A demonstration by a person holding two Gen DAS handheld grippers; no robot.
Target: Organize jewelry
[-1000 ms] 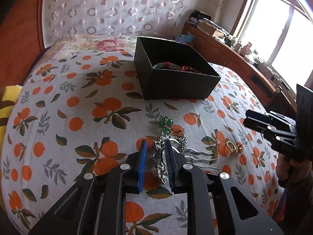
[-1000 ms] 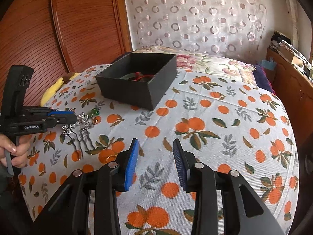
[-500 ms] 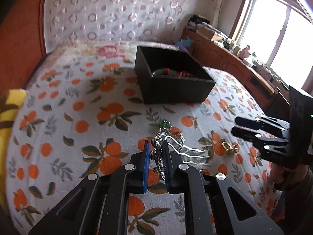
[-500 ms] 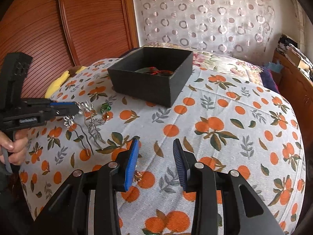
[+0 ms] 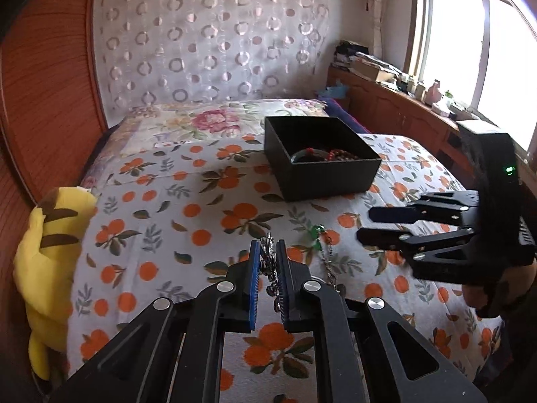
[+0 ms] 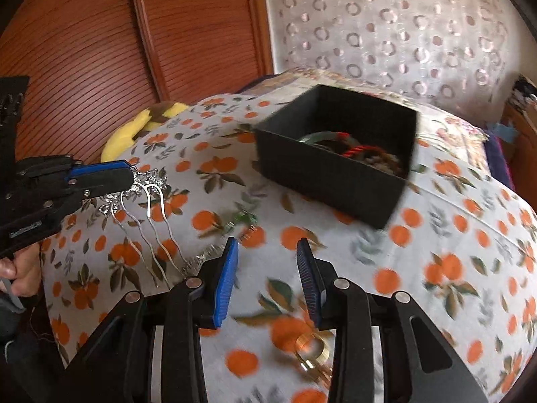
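Observation:
My left gripper [image 5: 267,252] is shut on a silver hair comb [image 5: 268,262] and holds it above the bed; the right wrist view shows the comb [image 6: 147,194] hanging from it with its wavy prongs down. My right gripper [image 6: 266,252] is open and empty, low over the bedspread. A gold ring [image 6: 310,347] lies just under its right finger. A green bead piece with a chain [image 5: 319,235] lies on the bedspread [image 5: 201,201]. The black box [image 5: 322,168] stands further back and holds a green bangle [image 6: 319,134] and dark beads.
A yellow plush toy [image 5: 50,268] lies at the bed's left edge. A wooden headboard [image 6: 100,50] and a patterned curtain [image 5: 208,40] stand behind the bed. A wooden cabinet [image 5: 402,110] with clutter runs under the window on the right.
My left gripper has closed on the silver hair comb and lifted it off the bedspread. My right gripper has moved forward and down, to just above the gold ring.

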